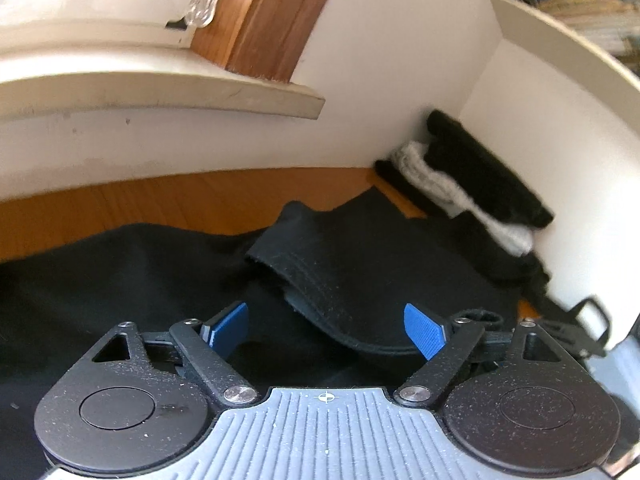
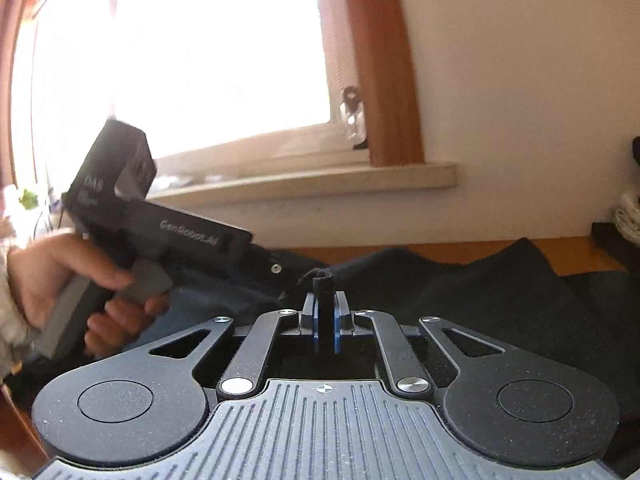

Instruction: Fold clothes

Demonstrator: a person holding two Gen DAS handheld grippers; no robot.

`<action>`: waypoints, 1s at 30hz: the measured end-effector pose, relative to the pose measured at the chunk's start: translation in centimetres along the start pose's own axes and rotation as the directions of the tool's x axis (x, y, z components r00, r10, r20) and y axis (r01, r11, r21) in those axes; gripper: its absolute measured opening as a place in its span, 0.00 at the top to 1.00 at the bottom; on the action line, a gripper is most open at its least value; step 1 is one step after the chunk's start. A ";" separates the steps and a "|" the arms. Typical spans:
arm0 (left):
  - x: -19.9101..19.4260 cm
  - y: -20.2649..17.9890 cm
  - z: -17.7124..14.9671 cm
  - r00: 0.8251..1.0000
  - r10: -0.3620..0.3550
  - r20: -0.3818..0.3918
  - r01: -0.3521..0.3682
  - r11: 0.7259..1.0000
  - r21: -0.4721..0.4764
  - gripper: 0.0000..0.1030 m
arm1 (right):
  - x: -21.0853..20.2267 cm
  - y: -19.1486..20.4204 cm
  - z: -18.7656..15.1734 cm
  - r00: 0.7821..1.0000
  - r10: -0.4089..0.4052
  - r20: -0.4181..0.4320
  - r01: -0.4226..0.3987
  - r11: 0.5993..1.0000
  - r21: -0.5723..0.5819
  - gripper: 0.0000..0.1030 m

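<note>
A black garment (image 1: 340,264) lies spread over the wooden table (image 1: 160,196), filling most of both views; one hemmed fold (image 1: 320,280) is turned back on top of it. Against the white wall in the far corner sits a stack of folded clothes (image 1: 460,176), black with a pale grey piece between. In the right wrist view a hand (image 2: 60,280) grips the left gripper's handle, and its black body (image 2: 160,220) bears the words "GenRobot_AI"; the smaller lettering behind it is too blurred to read. The left gripper (image 1: 326,326) has its blue pads (image 1: 426,330) spread wide, hovering just above the fold and holding nothing. The right gripper (image 2: 326,320) is closed tight, pinching a small bunch of the black garment upright between its pads.
</note>
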State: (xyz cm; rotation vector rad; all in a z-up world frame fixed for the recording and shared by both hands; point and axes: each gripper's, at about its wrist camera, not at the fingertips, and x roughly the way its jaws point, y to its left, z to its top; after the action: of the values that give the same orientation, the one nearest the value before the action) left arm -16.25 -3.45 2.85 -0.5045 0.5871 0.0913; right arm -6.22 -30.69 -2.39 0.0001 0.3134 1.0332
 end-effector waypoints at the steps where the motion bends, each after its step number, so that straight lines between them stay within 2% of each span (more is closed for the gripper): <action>1: 0.1 0.2 0.1 1.000 -0.021 -0.002 0.021 0.999 -0.035 0.15 | -0.2 -0.1 0.1 1.000 -0.006 0.006 0.006 1.000 0.002 0.93; 4: 0.5 1.0 0.4 0.997 -0.079 0.008 0.079 0.984 -0.159 0.15 | -0.6 -0.4 0.5 1.000 -0.020 0.023 0.020 1.000 0.006 0.93; 7: 1.4 1.9 0.8 0.994 -0.107 0.020 0.109 0.956 -0.271 0.15 | -0.8 -0.3 0.7 0.999 -0.020 0.035 0.020 1.000 0.005 0.93; 11: 2.8 2.6 0.8 0.984 -0.176 0.038 0.176 0.897 -0.404 0.15 | -1.3 0.2 1.0 0.998 -0.024 0.052 0.025 1.000 -0.011 0.93; 12: 3.1 2.7 0.8 0.981 -0.191 0.043 0.191 0.882 -0.430 0.15 | -1.4 0.3 1.0 0.998 -0.021 0.054 0.022 1.000 -0.013 0.93; 14: 3.4 2.6 0.8 0.981 -0.187 0.058 0.193 0.874 -0.445 0.18 | -1.6 0.4 1.2 0.998 -0.016 0.058 0.017 1.000 -0.017 0.94; 18: 3.4 2.5 1.7 0.990 -0.110 0.088 0.136 0.911 -0.391 0.31 | -2.1 1.0 1.5 0.998 0.005 0.067 -0.003 1.000 -0.024 0.94; 19: 3.4 2.7 2.0 0.991 -0.101 0.083 0.125 0.918 -0.375 0.44 | -2.3 1.2 1.6 0.998 0.014 0.069 -0.012 1.000 -0.026 0.94; 20: 3.4 2.9 2.3 0.992 -0.104 0.077 0.125 0.925 -0.359 0.52 | -2.5 1.5 1.7 0.997 0.021 0.074 -0.019 0.999 -0.028 0.94; 21: 3.4 3.0 2.6 0.992 -0.108 0.070 0.125 0.931 -0.343 0.67 | -2.5 1.8 1.9 0.997 0.030 0.074 -0.028 0.999 -0.034 0.95; 22: 3.4 3.2 2.8 0.992 -0.111 0.063 0.126 0.937 -0.327 0.92 | -2.5 2.3 2.0 0.997 0.041 0.072 -0.038 0.998 -0.043 0.95; 23: 3.1 3.1 3.1 0.990 -0.130 0.060 0.142 0.944 -0.298 0.97 | -2.5 2.7 2.2 0.996 0.053 0.070 -0.049 0.997 -0.051 0.95; 25: 1.4 2.4 4.0 0.989 -0.117 0.086 0.134 0.965 -0.225 0.96 | -2.2 3.5 2.7 0.994 0.081 0.068 -0.077 0.995 -0.061 0.95; 28: -3.1 1.3 6.0 0.984 -0.118 0.134 0.135 0.983 -0.128 0.96 | -1.9 5.5 4.1 0.987 0.137 0.079 -0.131 0.988 -0.076 0.95; 30: -6.6 0.3 7.5 0.982 -0.093 0.166 0.102 0.994 -0.044 0.97 | -1.8 7.3 5.3 0.978 0.187 0.090 -0.179 0.980 -0.091 0.95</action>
State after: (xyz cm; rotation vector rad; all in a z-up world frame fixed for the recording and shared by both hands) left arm -18.02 0.80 11.70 -0.5703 0.3991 0.0547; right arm -11.87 -27.68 4.23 0.0053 0.1835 1.2245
